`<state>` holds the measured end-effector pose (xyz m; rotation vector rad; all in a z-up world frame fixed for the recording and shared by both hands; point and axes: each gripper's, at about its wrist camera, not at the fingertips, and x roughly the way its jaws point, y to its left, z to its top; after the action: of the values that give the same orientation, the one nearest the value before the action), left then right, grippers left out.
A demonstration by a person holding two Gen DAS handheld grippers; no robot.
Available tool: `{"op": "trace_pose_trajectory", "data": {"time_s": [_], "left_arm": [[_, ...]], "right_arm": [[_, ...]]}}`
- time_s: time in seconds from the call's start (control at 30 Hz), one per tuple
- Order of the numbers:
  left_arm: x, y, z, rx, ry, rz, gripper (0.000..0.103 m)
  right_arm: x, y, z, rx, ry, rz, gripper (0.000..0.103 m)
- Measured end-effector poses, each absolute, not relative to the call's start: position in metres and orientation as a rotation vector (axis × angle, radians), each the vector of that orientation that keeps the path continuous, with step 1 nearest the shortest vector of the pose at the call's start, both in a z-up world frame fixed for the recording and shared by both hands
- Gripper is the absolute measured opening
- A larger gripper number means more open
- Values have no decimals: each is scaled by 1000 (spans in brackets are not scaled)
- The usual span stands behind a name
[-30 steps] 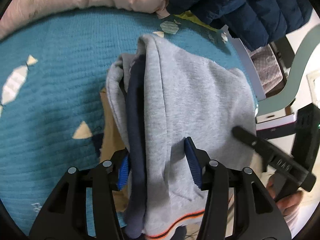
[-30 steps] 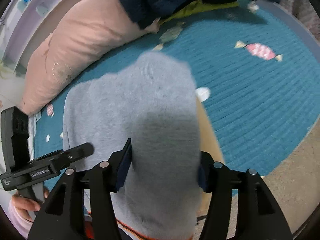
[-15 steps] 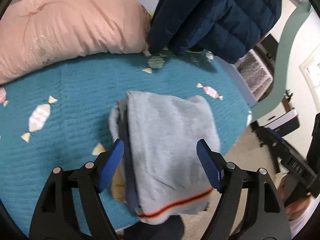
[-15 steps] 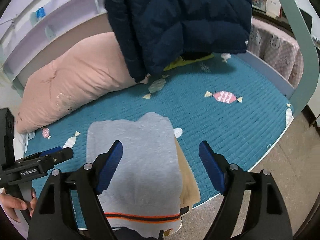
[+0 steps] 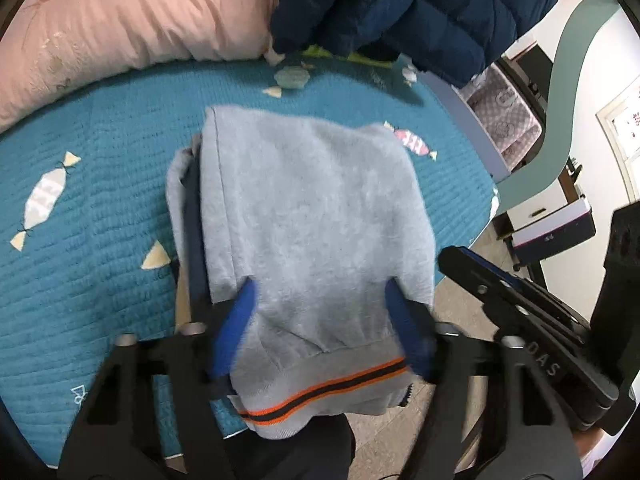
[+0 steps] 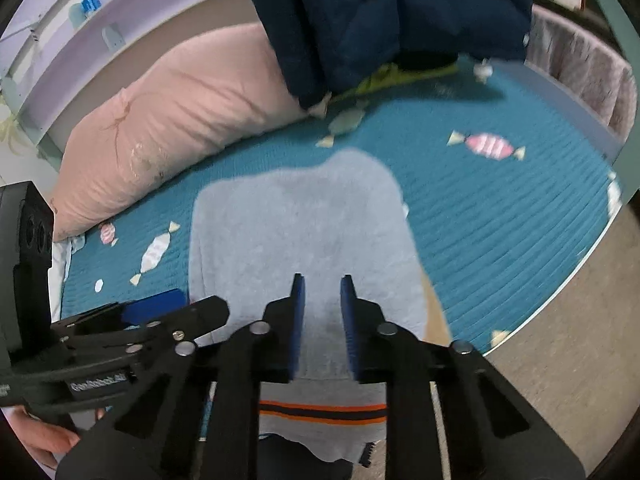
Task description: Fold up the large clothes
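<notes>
Jaws: left gripper (image 5: 322, 316) about half open and closing, its blue pads astride the near end of the folded sweatshirt (image 5: 308, 236); whether they press the cloth or only sit over it I cannot tell. Right gripper (image 6: 322, 322) closing, pads down to a narrow gap, nothing visibly between them; the grey cloth shows through the gap from below.

Sweatshirt: lies folded on the teal bed cover (image 5: 88, 216), its striped hem (image 5: 320, 390) hanging over the bed's near edge. A navy layer shows along its left side.

Handling (judgement): soft, thick fleece, light, not slippery; layers will slide apart if pinched singly. Best hold is at the hem band, or through the full stack at a folded edge.

Pose: both grippers point steeply down at the bundle from the near side, side by side. A hand (image 6: 48, 438) shows under the left gripper's handle.
</notes>
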<state>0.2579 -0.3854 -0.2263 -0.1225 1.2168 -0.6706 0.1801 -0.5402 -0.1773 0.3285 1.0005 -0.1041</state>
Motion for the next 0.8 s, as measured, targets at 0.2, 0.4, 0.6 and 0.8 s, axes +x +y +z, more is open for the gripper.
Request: {"op": "trace_pose_trajectory", "data": {"time_s": [0.2, 0.4, 0.6, 0.8], "left_arm": [[273, -397, -273, -87, 1298, -657, 7], [288, -385, -283, -100, 1322, -670, 3], [307, -382, -286, -65, 1308, -600, 3], [314, -395, -299, -8, 1279, -625, 2]], "right_arm": [[199, -544, -216, 389, 1078, -84, 4], [201, -577, -242, 537, 1113, -94, 0], [209, -578, -226, 425, 1098, -172, 0], [222, -589, -265, 450, 1128, -215, 0]]}}
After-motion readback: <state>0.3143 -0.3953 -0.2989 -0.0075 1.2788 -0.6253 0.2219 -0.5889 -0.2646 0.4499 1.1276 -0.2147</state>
